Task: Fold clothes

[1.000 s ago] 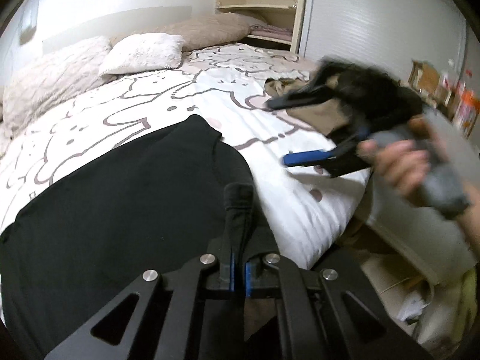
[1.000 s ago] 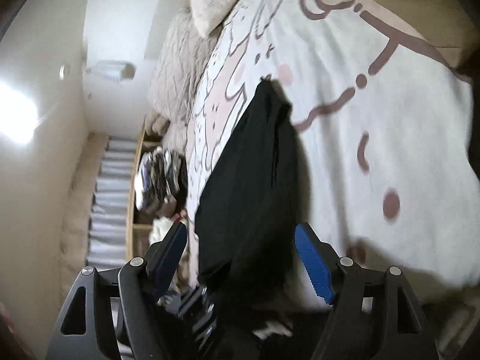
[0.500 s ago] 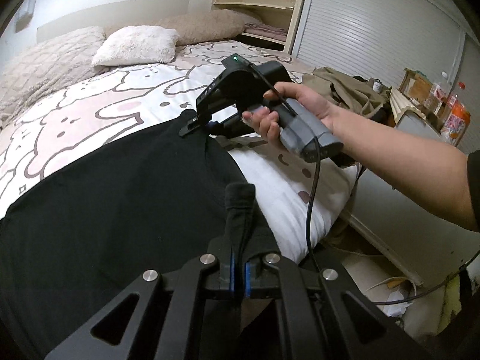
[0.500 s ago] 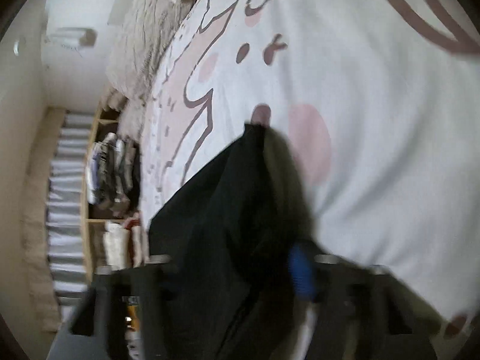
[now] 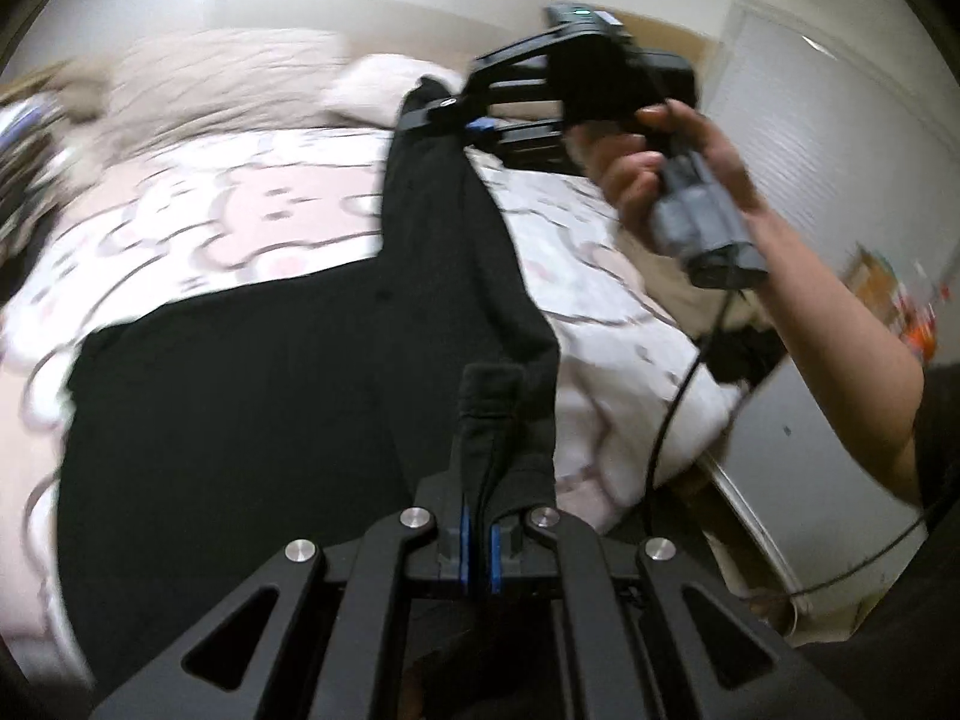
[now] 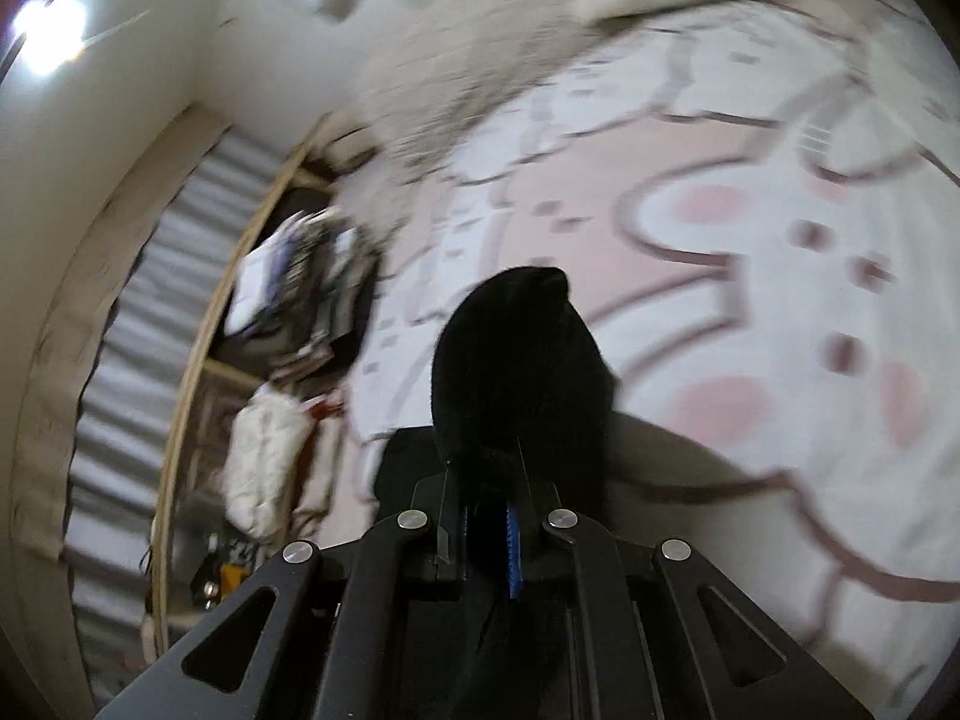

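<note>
A black garment (image 5: pixel 252 396) lies spread on the bed with the pink-and-white cartoon cover (image 5: pixel 252 222). My left gripper (image 5: pixel 478 546) is shut on a bunched black edge of it near the bed's side. My right gripper (image 5: pixel 450 114) is shut on the garment's far corner and holds it lifted above the bed, so the cloth hangs stretched between both grippers. In the right wrist view, the black cloth (image 6: pixel 516 372) sticks out from the shut right gripper (image 6: pixel 489 531).
Beige pillows (image 5: pixel 228 84) lie at the head of the bed. A wooden shelf with clothes (image 6: pixel 282 312) stands beside the bed. A grey cupboard front (image 5: pixel 840 138) and clutter are to the right, past the bed's edge.
The right gripper has closed on the garment's far corner and lifted it off the bed. The left gripper still holds its edge and has tilted upward.
</note>
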A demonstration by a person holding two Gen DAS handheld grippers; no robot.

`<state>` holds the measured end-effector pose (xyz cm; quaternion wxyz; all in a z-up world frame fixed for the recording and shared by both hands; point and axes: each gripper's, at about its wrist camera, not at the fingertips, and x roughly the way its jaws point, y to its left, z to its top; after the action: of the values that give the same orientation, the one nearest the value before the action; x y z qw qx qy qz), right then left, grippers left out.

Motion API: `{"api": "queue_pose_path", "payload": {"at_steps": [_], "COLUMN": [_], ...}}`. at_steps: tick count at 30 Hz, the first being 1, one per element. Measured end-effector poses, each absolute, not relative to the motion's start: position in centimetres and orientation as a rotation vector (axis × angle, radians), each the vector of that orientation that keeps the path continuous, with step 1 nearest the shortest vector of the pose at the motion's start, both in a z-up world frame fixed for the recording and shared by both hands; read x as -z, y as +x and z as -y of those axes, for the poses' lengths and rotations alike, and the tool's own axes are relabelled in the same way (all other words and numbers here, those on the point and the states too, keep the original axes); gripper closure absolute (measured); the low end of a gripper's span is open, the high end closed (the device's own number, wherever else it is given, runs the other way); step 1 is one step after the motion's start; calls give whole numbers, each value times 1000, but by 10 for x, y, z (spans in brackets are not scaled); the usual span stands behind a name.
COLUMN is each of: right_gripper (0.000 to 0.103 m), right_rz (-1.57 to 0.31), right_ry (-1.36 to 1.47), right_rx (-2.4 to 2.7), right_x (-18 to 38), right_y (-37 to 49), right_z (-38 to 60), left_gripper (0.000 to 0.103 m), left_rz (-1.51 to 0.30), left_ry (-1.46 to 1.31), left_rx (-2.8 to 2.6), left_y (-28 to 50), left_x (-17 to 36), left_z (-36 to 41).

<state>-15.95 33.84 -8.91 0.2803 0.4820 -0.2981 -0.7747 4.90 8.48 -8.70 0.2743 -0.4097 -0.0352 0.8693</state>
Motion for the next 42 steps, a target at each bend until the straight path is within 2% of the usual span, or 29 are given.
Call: {"api": "queue_pose_path", "payload": {"at_steps": [3,7,15,22,23,25,26,27,29,30,31,32,33,35,37,42], "right_gripper": [93,93,93,93,90,53,21,17,17,21,31,58,73,84,87,87], "right_rz": [725,631,443,439,456,499,530,558,594,596,561,511,459,274,85,-290], "right_ry": [1268,1328,1605,1762,1762,1720,1694,1648,1554,1520,1522,1538,1554,1571,1560,1483], "right_rx": [2031,1973,1945,1918,1895,1853,1835,1833,1855,1878,1909,1944,1977,2039,2041,2000], "right_x": [75,84,154,208,211,203,196,185,163,154,149,147,144,149,160,181], "right_y": [-168,-178,-200,-215,-215,-215,-214,-213,-208,-205,-201,-195,-190,-171,-150,-111], "right_z": [-281,-212,-92,-48,-44,-40,-42,-48,-64,-72,-80,-88,-95,-102,-93,-49], "left_gripper": [98,98,98,98,98,96,96,96,96,96,96,96,96,93,90,90], "left_rz": [189,295,511,654,669,700,714,729,770,785,800,811,810,801,797,810], "left_ry": [-1156,-1246,-1418,-1508,-1513,-1525,-1529,-1532,-1527,-1528,-1528,-1530,-1536,-1548,-1564,-1604], "left_rx": [-2407,-2452,-2512,-2475,-2468,-2454,-2452,-2449,-2440,-2436,-2433,-2429,-2432,-2440,-2450,-2472], "left_y": [54,58,67,71,72,74,75,76,78,79,79,80,81,83,86,92], "left_x": [92,111,148,174,175,179,180,181,182,183,184,185,185,185,186,188], "left_z": [-47,-14,49,76,77,80,82,83,87,88,90,90,90,90,92,100]}}
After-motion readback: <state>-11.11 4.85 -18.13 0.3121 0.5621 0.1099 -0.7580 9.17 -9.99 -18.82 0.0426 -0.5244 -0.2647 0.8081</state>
